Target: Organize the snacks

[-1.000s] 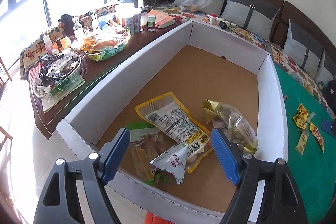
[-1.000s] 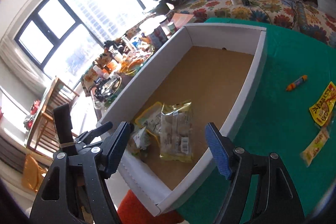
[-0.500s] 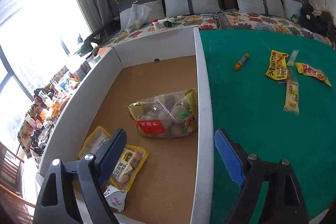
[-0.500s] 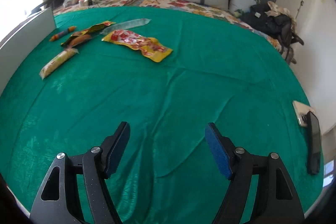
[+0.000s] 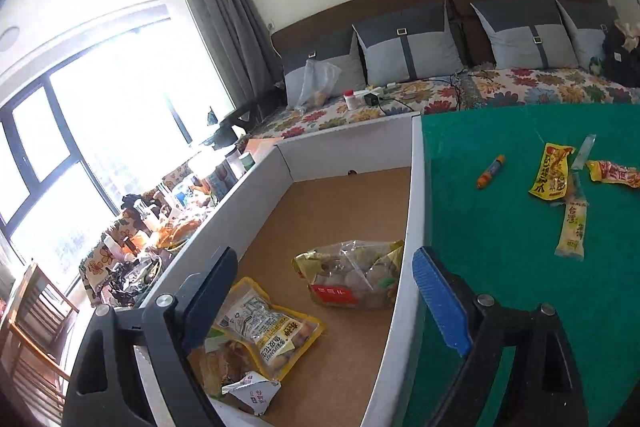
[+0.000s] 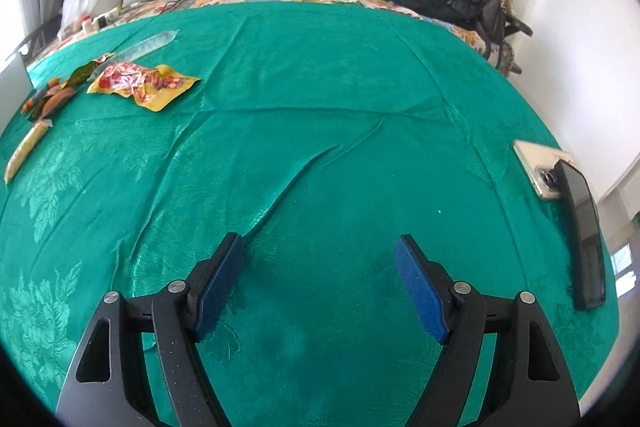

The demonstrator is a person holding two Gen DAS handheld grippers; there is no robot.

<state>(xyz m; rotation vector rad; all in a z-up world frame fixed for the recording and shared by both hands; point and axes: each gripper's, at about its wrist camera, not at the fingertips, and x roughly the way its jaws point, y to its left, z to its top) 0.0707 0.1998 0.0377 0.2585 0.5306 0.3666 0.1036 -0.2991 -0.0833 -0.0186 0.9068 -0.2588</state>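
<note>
Left wrist view: left gripper [image 5: 320, 301] straddles the box wall [image 5: 414, 211]; jaws wide, opening, nothing between the pads. Loose snacks [image 5: 554, 173] lie ahead and right on the green cloth [image 5: 500, 267], long axes mostly pointing away.

Right wrist view: right gripper [image 6: 320, 287] over bare cloth; jaws wide, opening, empty. Snacks [image 6: 140, 85] lie far ahead-left, so the left gripper appears nearer.

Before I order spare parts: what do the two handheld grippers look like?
Both match. The left gripper and right gripper each have black plastic arms with triangular cut-outs and silver screw heads. Each carries two flat fingers faced with ribbed blue pads. No cables, markings or sleeves show.
</note>
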